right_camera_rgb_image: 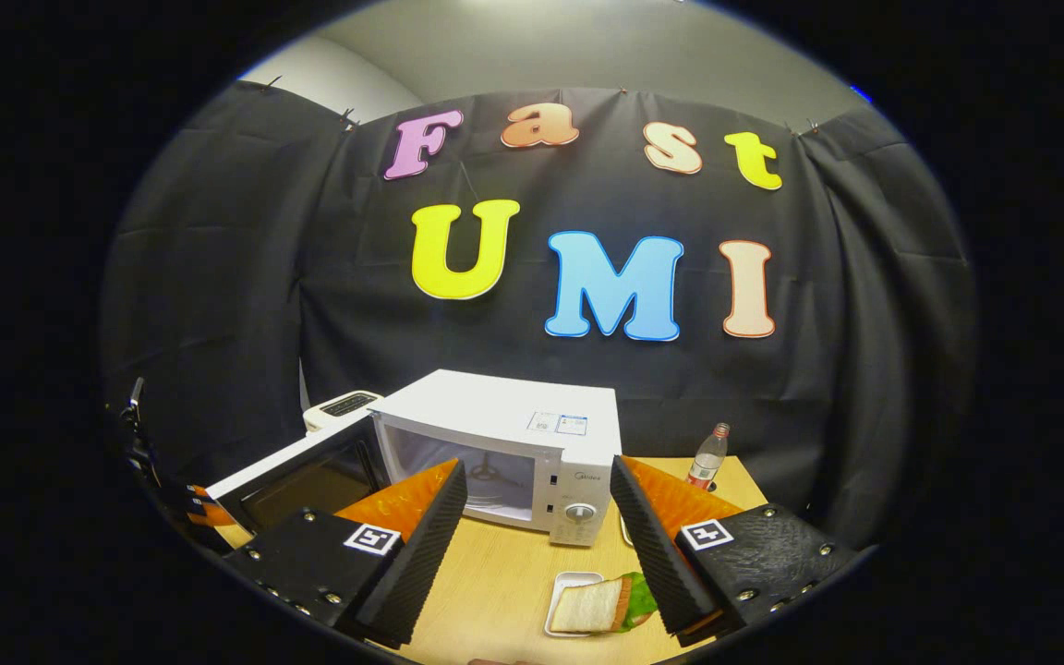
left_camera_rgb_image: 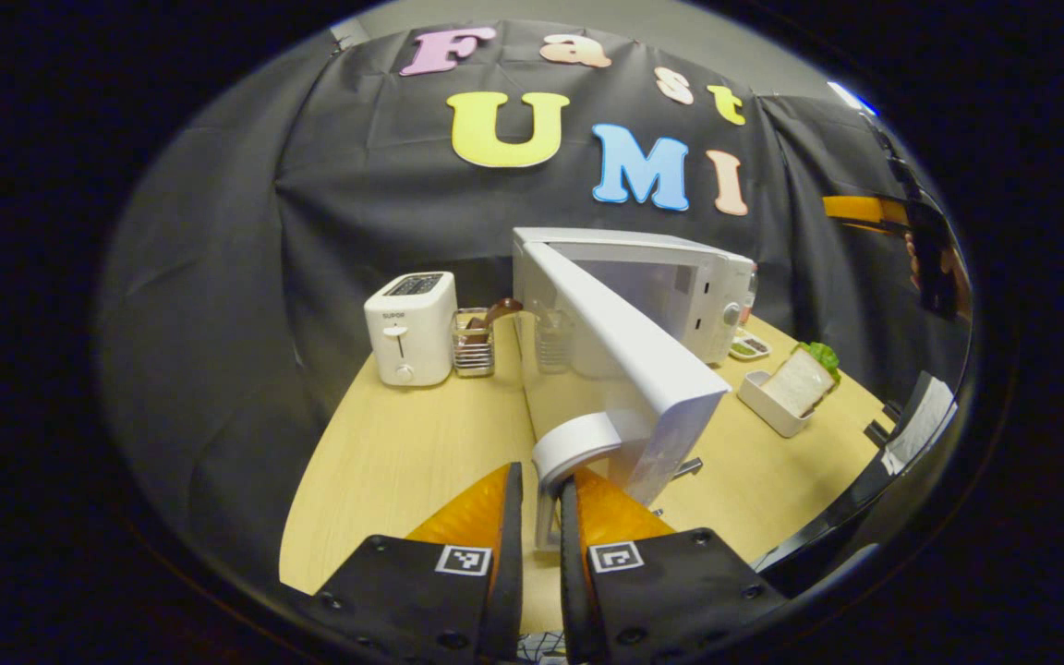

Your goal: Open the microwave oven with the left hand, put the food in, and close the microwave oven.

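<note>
The white microwave (left_camera_rgb_image: 680, 286) stands at the back of the wooden table, its door (left_camera_rgb_image: 624, 360) swung well open toward me. My left gripper (left_camera_rgb_image: 541, 480) is shut on the door's white handle (left_camera_rgb_image: 578, 441), one finger on each side of it. The food, a sandwich with lettuce, lies in a small white tray (left_camera_rgb_image: 795, 388) in front of the microwave. In the right gripper view the microwave (right_camera_rgb_image: 513, 434) shows its open cavity, with the door (right_camera_rgb_image: 296, 480) out to the left. My right gripper (right_camera_rgb_image: 541, 536) hangs open above the sandwich (right_camera_rgb_image: 592, 605), holding nothing.
A white toaster (left_camera_rgb_image: 410, 328) and a glass holder (left_camera_rgb_image: 474, 344) stand left of the microwave. A small dish (left_camera_rgb_image: 750, 347) sits by its right side, and a plastic bottle (right_camera_rgb_image: 708, 456) stands behind. The table (left_camera_rgb_image: 403, 453) has bare wood at front left.
</note>
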The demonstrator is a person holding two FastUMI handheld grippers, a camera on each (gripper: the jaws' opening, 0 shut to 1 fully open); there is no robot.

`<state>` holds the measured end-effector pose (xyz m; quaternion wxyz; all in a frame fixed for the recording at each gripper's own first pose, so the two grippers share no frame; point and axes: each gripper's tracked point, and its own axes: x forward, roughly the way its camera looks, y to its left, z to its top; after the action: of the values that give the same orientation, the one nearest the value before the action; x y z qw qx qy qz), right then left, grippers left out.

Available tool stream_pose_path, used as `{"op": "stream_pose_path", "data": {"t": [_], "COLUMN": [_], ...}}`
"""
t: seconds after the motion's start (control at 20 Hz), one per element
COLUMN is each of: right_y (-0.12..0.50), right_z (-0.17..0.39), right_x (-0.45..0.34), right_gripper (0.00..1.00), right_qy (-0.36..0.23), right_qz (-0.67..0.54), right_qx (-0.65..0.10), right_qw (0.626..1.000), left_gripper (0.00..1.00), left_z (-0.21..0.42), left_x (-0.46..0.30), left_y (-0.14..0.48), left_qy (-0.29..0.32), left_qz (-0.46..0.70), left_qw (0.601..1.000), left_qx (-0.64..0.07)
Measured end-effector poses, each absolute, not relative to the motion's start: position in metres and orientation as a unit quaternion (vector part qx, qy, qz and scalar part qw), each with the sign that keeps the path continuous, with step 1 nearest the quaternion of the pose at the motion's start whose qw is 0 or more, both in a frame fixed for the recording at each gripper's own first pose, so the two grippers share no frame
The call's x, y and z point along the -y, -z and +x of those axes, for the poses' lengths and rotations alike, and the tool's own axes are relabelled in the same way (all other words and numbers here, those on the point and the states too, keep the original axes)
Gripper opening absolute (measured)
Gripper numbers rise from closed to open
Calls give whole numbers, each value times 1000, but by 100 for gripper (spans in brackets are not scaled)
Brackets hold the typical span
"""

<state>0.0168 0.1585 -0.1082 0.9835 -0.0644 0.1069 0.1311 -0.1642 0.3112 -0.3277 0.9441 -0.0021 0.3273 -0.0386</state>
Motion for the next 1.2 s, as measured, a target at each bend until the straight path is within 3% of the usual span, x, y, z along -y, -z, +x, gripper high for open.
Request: {"op": "stream_pose_path", "data": {"t": [0.3,0.4,0.5,0.7,0.75,0.9,1.2], "right_y": [127,139,155,203,216,258,337], "right_z": [30,38,43,48,48,46,34], "right_x": [-106,-83,-65,-42,-36,-21,-17], "right_gripper": [95,95,95,95,95,95,97], "right_qy": [-117,-110,-110,-126,-127,-119,-137], "right_qz": [-58,-59,-53,-17,-8,9,72], "right_qx": [-129,-141,-161,-234,-254,-330,-453], "right_qw": [983,982,979,964,959,937,878], "left_gripper": [28,17,33,99,94,97,98], "left_z": [-198,-193,-175,-114,-103,-63,-9], "left_x": [-331,-325,-306,-241,-229,-171,-74], "left_y": [263,211,153,54,43,24,42], "left_qy": [-76,-110,-126,-127,-129,-105,-47], "left_qz": [-16,-8,1,-8,-7,0,24], "left_qw": [954,964,975,989,990,994,997], "left_qx": [-289,-241,-185,-71,-52,-26,-58]}}
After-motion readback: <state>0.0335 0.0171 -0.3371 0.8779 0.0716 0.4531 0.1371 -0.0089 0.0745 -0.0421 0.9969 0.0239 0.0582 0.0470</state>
